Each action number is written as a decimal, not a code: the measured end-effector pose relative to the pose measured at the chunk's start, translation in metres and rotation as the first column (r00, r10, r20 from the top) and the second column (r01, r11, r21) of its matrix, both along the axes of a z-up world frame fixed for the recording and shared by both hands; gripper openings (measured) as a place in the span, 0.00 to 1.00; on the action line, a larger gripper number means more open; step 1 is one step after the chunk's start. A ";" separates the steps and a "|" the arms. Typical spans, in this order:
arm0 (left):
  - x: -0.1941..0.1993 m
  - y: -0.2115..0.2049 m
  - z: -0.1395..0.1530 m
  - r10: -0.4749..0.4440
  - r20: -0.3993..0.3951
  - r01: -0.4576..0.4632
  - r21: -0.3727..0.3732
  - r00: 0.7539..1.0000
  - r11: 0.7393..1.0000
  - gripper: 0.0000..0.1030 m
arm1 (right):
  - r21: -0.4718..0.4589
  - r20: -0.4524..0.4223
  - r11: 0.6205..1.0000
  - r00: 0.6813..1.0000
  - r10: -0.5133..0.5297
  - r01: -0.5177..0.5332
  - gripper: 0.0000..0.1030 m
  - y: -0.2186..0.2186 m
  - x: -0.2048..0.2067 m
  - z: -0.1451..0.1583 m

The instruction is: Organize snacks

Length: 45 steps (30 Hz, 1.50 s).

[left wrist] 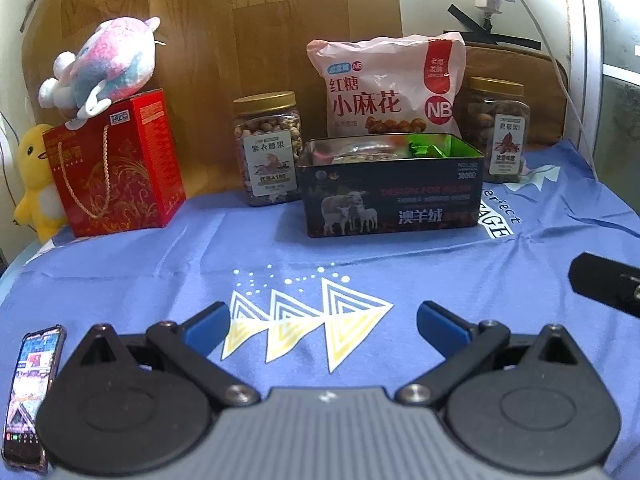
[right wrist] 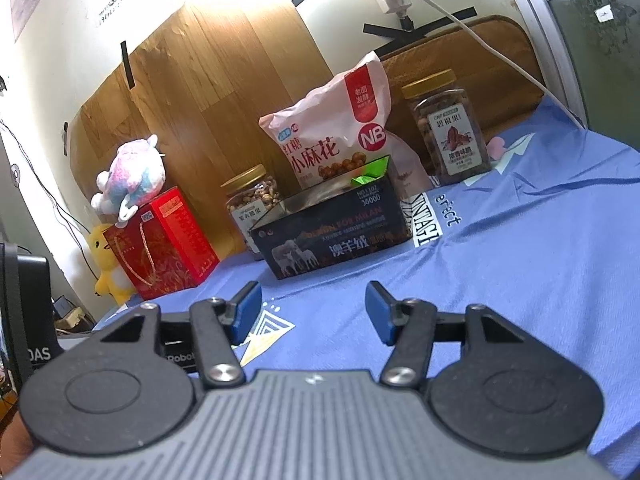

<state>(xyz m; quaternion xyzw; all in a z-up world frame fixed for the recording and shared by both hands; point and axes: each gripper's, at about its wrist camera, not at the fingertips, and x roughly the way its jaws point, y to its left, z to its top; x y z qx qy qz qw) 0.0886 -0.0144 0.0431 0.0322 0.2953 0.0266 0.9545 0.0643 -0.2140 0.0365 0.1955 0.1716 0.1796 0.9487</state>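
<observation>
A dark open tin (left wrist: pixel 390 204) (right wrist: pixel 332 236) with sheep printed on its side stands on the blue cloth, with wrapped snacks inside. Behind it leans a pink snack bag (left wrist: pixel 386 88) (right wrist: pixel 332 132). A gold-lidded nut jar (left wrist: pixel 268 148) (right wrist: pixel 250 196) stands left of the tin, and a second jar (left wrist: pixel 498 128) (right wrist: pixel 450 128) stands right of it. My left gripper (left wrist: pixel 323 328) hangs open over the cloth, well short of the tin, with nothing between its fingers. My right gripper (right wrist: pixel 316 312) is also open and holds nothing. A black part of it (left wrist: pixel 604 288) shows at the right edge of the left wrist view.
A red gift box (left wrist: pixel 116 168) (right wrist: pixel 160 240) at the left carries a pink plush toy (left wrist: pixel 100 64) (right wrist: pixel 128 176), with a yellow duck plush (left wrist: pixel 36 184) (right wrist: pixel 106 264) beside it. A phone (left wrist: pixel 30 396) lies at the near left. A wooden board (left wrist: pixel 240 40) backs the table.
</observation>
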 end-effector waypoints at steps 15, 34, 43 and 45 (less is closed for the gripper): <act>0.000 -0.001 -0.002 0.005 -0.007 -0.005 0.023 1.000 1.000 1.00 | 0.006 0.005 1.000 1.000 -0.009 0.009 0.59 0.000 -0.001 0.002; 0.002 -0.004 -0.008 -0.001 -0.060 0.004 0.043 0.998 0.999 1.00 | 0.022 -0.018 1.000 1.000 -0.014 0.014 0.59 -0.001 0.001 -0.003; 0.003 -0.004 -0.011 0.011 -0.073 -0.007 0.058 0.997 0.998 1.00 | 0.031 -0.027 0.999 0.999 -0.018 0.019 0.59 -0.002 0.001 -0.005; 0.003 -0.004 -0.012 0.012 -0.072 -0.008 0.062 0.997 0.998 1.00 | 0.031 -0.026 0.999 0.999 -0.018 0.019 0.60 -0.002 0.001 -0.005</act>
